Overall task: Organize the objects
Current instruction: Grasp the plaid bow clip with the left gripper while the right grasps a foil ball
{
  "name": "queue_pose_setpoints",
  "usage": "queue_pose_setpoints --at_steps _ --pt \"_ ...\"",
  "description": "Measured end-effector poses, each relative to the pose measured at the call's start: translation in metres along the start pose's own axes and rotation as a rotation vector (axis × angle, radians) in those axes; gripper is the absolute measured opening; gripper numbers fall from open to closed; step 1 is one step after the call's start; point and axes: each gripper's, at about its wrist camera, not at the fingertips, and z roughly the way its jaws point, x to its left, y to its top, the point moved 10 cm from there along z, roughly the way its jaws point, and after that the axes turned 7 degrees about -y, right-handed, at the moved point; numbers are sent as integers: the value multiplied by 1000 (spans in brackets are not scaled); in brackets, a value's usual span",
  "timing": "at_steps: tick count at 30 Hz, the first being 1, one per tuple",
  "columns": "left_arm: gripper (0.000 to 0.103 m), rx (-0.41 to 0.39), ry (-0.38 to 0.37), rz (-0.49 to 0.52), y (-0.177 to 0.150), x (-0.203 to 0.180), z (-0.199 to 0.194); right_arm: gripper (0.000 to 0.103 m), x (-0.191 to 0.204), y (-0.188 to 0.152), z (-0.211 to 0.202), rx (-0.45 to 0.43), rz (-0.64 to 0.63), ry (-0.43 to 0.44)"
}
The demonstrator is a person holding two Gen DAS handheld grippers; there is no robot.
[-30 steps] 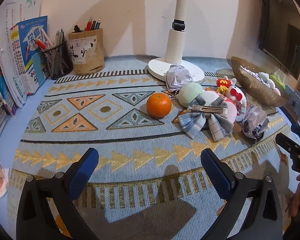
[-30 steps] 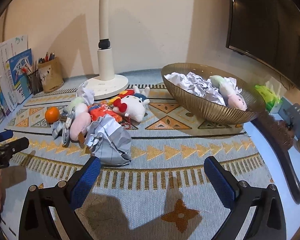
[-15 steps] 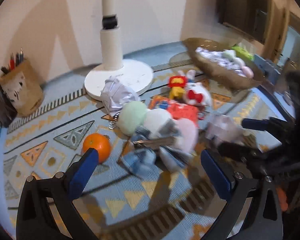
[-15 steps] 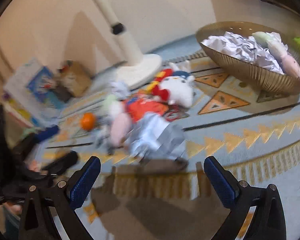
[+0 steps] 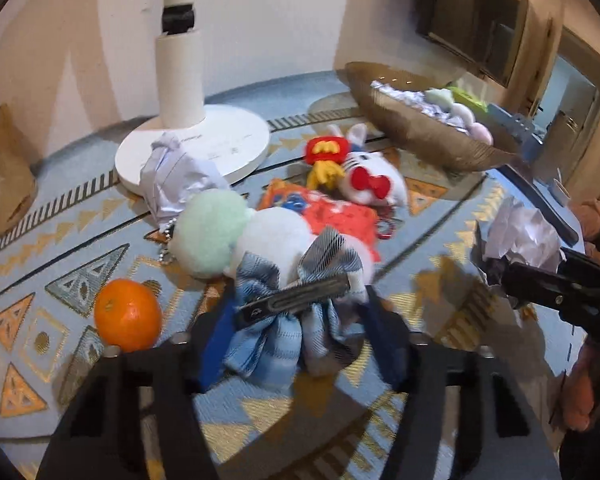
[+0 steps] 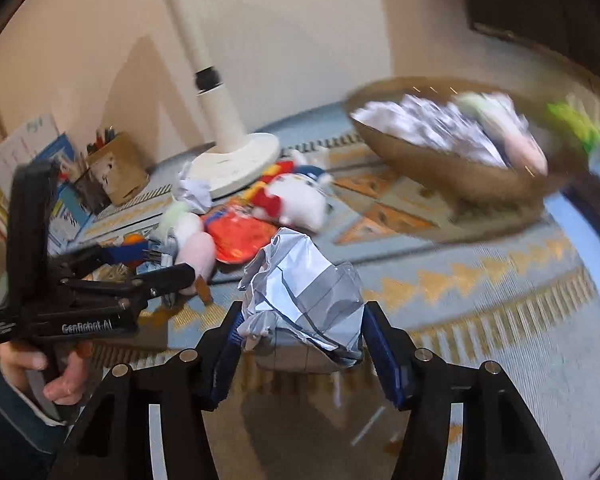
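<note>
Closing around two separate things, the grippers work both ends of the heap at once. The right gripper (image 6: 300, 344) has its blue pads narrowed onto a crumpled paper ball (image 6: 304, 296), which sits squarely between them and appears pinched on both sides. Ahead and to its right stands the woven bowl (image 6: 440, 172), already holding several paper balls and a pastel plush, so part of the sorting looks done.

The left gripper (image 5: 296, 344) has its pads drawn in on either side of a plaid bow hair clip (image 5: 288, 308); they flank the fabric closely, but whether they actually press it I cannot tell, as motion blur smears the edges. Just beyond the clip lies a pastel plush (image 5: 244, 236), with an orange (image 5: 127, 315) to the gripper's left and a second paper ball (image 5: 176, 178) further ahead against the lamp base (image 5: 220, 144). A white cat plush (image 5: 374, 184) and a red packet (image 5: 332, 212) lie ahead to the right.

By my reckoning the job is under halfway: most of the heap is not yet sorted from the mat (image 5: 60, 240).
</note>
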Motion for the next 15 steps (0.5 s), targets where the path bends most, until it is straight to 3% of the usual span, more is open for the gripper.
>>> queue_pose_setpoints --at_steps 2,5,9,13,15 --pt "36 -11 14 19 1 -5 -7 57 -2 3 -9 -28 29 71" --pt "36 -48 -16 -9 -2 -12 -25 57 11 5 -21 -74 -10 142" --pt "36 -112 -36 -65 -14 -20 -59 57 27 4 -32 -126 -64 161" --pt "36 -147 -3 -134 -33 -12 -66 58 33 -1 -27 -96 -85 165" --pt "36 -155 23 -160 -41 -5 -59 58 43 -8 -16 -27 -121 186"
